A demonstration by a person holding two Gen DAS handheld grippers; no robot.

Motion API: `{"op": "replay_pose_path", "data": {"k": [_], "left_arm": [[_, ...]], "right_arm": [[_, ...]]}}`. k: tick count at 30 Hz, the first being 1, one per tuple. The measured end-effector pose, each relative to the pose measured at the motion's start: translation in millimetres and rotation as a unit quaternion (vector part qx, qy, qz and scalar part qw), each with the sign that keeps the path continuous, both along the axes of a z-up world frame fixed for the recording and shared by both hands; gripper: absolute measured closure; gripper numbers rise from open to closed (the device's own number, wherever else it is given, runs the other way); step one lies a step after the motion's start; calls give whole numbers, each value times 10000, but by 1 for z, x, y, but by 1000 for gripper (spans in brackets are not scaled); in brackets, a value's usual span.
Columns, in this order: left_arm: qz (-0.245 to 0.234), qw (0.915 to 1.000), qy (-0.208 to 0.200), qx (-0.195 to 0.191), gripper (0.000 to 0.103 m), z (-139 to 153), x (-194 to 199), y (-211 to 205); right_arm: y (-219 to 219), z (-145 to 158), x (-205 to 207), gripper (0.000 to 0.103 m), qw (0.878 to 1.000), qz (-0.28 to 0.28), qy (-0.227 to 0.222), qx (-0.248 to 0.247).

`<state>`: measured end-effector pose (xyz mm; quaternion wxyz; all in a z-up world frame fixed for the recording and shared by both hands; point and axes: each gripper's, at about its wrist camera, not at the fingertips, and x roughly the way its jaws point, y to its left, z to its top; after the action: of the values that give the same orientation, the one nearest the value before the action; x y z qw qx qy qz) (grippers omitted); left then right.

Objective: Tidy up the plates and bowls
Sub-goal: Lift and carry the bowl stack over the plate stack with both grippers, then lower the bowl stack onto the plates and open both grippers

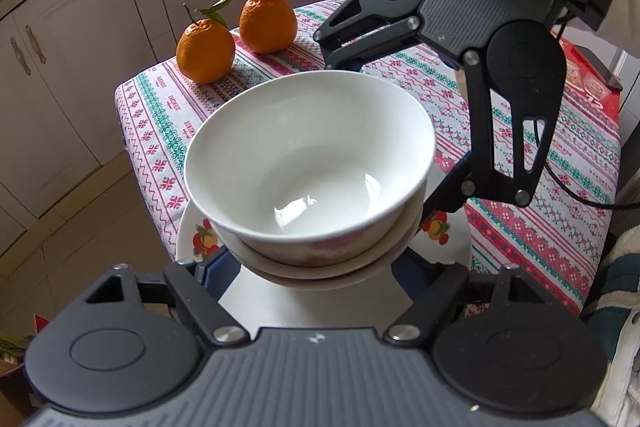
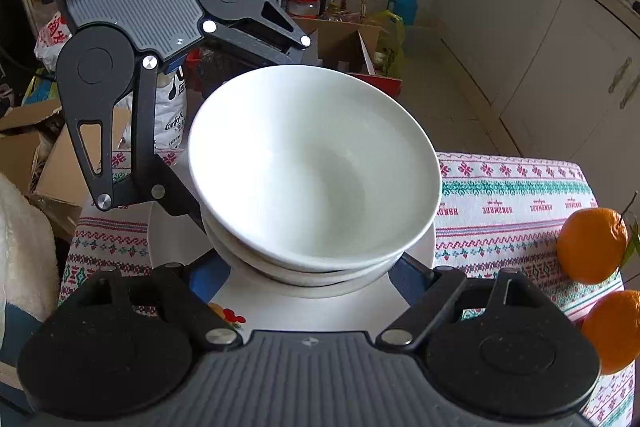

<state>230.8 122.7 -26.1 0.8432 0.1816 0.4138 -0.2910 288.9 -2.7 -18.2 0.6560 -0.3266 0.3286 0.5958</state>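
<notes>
We see glossy white ceramic bowl (image 1: 310, 163), plain inside, faint pink-red print on outer wall. Round white plate (image 1: 192, 239) beneath carries red, orange and green fruit motifs. Tabletop cloth (image 1: 520, 227) white, banded with red, pink and teal cross-stitch patterns. Two bright orange mandarins (image 1: 206, 51), one with green leaves. Cream cabinet doors (image 1: 60, 87). Our grippers black and grey, blue pads (image 2: 408, 279).

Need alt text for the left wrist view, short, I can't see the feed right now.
A stack of white bowls sits on a fruit-patterned plate between the left claw fingers, with the right claw reaching in from the far side. Two oranges stand behind on the patterned tablecloth, with kitchen cabinets beyond.
</notes>
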Motion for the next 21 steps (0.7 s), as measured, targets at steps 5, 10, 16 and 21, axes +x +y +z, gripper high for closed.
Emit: {"op": "replay_pose_path", "data": {"k": [5,10,16,21], "left_arm": [[14,10000,-75,34,20,-1,-3,-1],[63,9993,-359,92,9,2,-13,-4],[273,9977,-596,153,7,0,-41,-7],[743,9915,-1067,-102,4,11,-75,-8]], "right_arm": [[0,0,-1,14,10000,-34,-51,-6],[-3,0,-5,9,9999,-111,-108,26],[-21,7,-19,5,9987,-418,-261,148],[-42,15,-44,2,9908,-1155,-700,125]]}}
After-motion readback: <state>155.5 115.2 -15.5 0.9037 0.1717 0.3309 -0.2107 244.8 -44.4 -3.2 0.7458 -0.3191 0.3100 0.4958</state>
